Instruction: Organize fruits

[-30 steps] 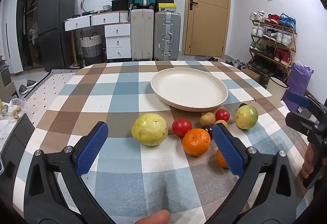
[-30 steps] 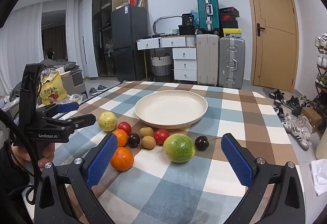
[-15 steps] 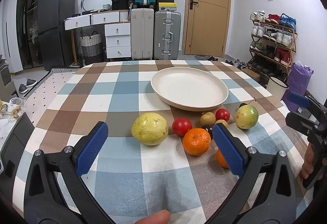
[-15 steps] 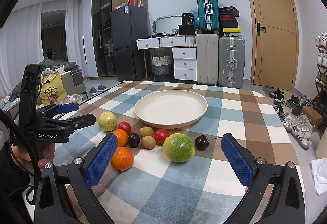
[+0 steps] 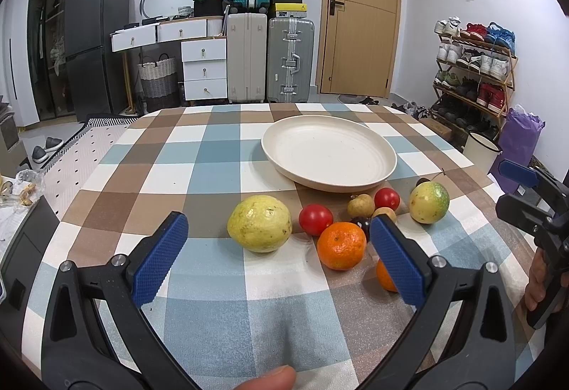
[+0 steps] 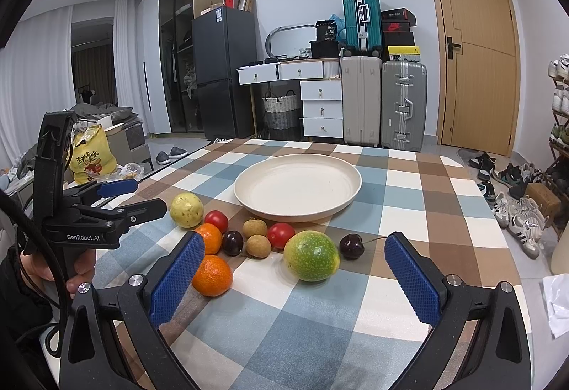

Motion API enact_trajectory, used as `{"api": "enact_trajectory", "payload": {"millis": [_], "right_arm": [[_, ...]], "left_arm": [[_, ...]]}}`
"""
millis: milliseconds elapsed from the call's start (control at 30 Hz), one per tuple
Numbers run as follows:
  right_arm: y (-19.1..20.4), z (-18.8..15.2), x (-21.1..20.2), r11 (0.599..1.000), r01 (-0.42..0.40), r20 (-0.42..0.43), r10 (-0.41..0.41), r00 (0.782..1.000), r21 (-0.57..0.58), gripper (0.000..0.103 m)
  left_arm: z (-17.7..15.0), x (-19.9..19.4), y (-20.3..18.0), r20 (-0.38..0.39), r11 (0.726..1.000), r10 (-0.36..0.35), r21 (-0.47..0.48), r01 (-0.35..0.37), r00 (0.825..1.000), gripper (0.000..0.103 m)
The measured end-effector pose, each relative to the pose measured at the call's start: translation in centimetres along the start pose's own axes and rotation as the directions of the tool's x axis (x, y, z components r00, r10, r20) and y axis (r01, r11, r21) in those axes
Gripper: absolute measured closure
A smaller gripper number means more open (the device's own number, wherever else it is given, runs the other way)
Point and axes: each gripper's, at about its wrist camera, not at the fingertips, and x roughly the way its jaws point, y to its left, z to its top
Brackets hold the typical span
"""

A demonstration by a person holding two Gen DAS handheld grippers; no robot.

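An empty cream plate (image 5: 329,155) (image 6: 297,189) sits mid-table. In front of it lie a yellow guava (image 5: 259,228) (image 6: 186,210), two tomatoes (image 5: 315,219) (image 6: 281,235), two oranges (image 5: 341,245) (image 6: 212,275), two longans (image 6: 254,228), dark cherries (image 6: 351,246) and a green-yellow passion fruit (image 5: 429,202) (image 6: 311,255). My left gripper (image 5: 277,256) is open and empty, just short of the guava and the orange. My right gripper (image 6: 295,274) is open and empty, just short of the passion fruit.
The checked tablecloth (image 5: 199,162) covers the table. Suitcases (image 5: 249,57), drawers and a door stand behind. A shoe rack (image 5: 473,69) stands at the right. The other gripper shows at each view's edge (image 5: 533,205) (image 6: 99,208).
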Motion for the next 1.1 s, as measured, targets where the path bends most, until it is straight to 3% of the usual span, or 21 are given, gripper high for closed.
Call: {"api": "enact_trajectory", "payload": {"millis": [1100], "right_arm": [[0.02, -0.06, 0.02, 1.0, 0.003, -0.005, -0.003, 1.0, -0.007, 0.0]], "left_arm": [[-0.12, 0.01, 0.38, -0.003, 1.0, 0.003, 0.0, -0.003, 1.0, 0.001]]}}
